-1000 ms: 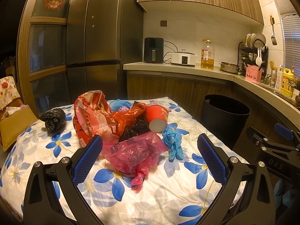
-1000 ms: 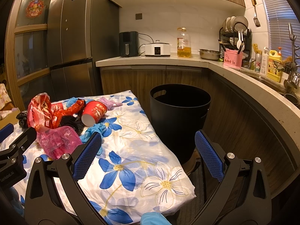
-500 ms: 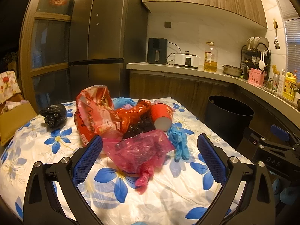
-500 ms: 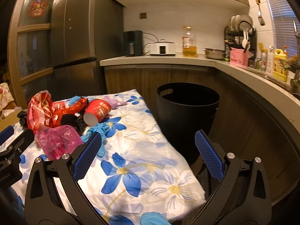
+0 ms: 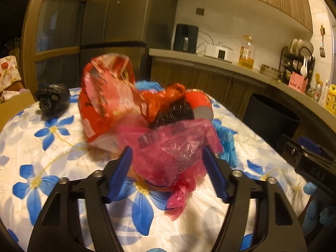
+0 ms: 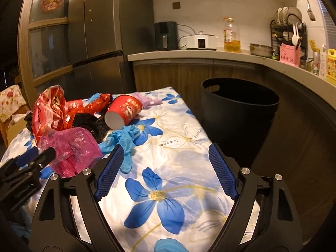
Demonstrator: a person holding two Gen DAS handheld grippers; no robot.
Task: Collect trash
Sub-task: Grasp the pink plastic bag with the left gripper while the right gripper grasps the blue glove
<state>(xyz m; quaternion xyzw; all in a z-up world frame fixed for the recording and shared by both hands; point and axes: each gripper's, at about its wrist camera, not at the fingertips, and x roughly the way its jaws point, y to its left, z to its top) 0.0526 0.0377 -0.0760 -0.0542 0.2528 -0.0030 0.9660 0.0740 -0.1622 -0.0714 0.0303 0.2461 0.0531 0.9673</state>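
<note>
A crumpled pink plastic bag [image 5: 172, 147] lies on the flowered tablecloth [image 5: 52, 147], in front of a trash pile. My left gripper [image 5: 167, 159] has its jaws closing, with the bag between the blue pads; I see no firm squeeze. Behind it are a red-orange bag [image 5: 105, 96], a black bag [image 5: 172, 113], a red paper cup [image 5: 199, 103] on its side and blue gloves [image 5: 226, 145]. My right gripper [image 6: 166, 163] hovers over the cloth with its jaws closing on nothing. The blue gloves [image 6: 124, 140] lie by its left fingertip. The cup [image 6: 126, 109] is farther back.
A black bin [image 6: 239, 113] stands on the floor off the table's right edge, below the curved counter [image 6: 273, 65]. A small knotted black bag [image 5: 52, 98] lies at the far left of the table. A purple glove [image 6: 145, 99] lies behind the cup. A fridge stands behind.
My left gripper dropped forward onto the pink bag and its jaws narrowed around it. The right gripper moved lower over the table and its jaws narrowed a little.
</note>
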